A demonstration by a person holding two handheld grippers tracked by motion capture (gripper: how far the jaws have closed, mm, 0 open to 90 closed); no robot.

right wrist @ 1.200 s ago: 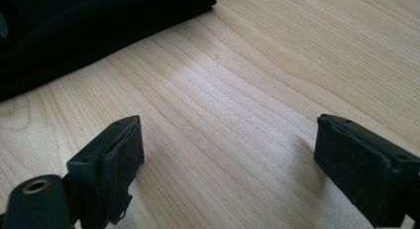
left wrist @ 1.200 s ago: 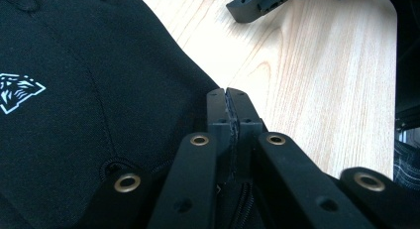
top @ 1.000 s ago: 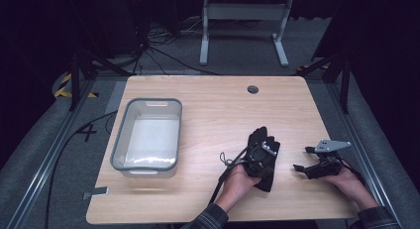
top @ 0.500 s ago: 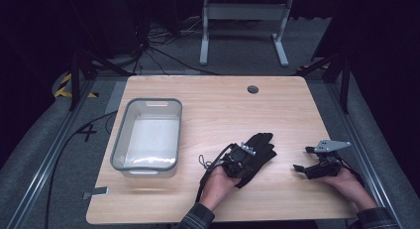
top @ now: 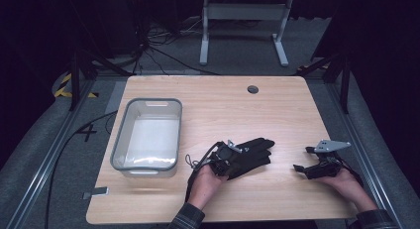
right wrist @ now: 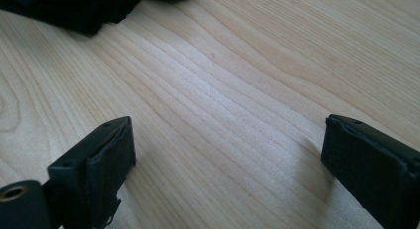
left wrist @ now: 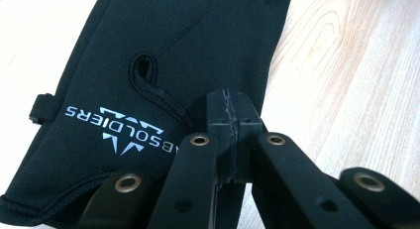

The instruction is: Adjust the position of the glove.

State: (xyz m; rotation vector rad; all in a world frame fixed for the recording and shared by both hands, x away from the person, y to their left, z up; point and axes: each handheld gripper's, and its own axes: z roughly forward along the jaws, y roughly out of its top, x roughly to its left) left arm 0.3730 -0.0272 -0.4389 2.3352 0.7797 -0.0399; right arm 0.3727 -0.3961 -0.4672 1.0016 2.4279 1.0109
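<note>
black glove (left wrist: 163, 55) cuff cut off, left gripper (left wrist: 231, 121) jaws pressed together

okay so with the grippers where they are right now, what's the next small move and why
Probably lift the left gripper a little and carry the black glove toward the clear bin. Its jaws look pressed shut at the glove's edge, the glove lies flat on the table, and the right gripper sits open, apart from it.

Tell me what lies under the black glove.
The black glove lies flat on the wooden table, which shows around it. Whatever is directly beneath stays covered. The left gripper, jaws closed, sits at its cuff edge.
</note>
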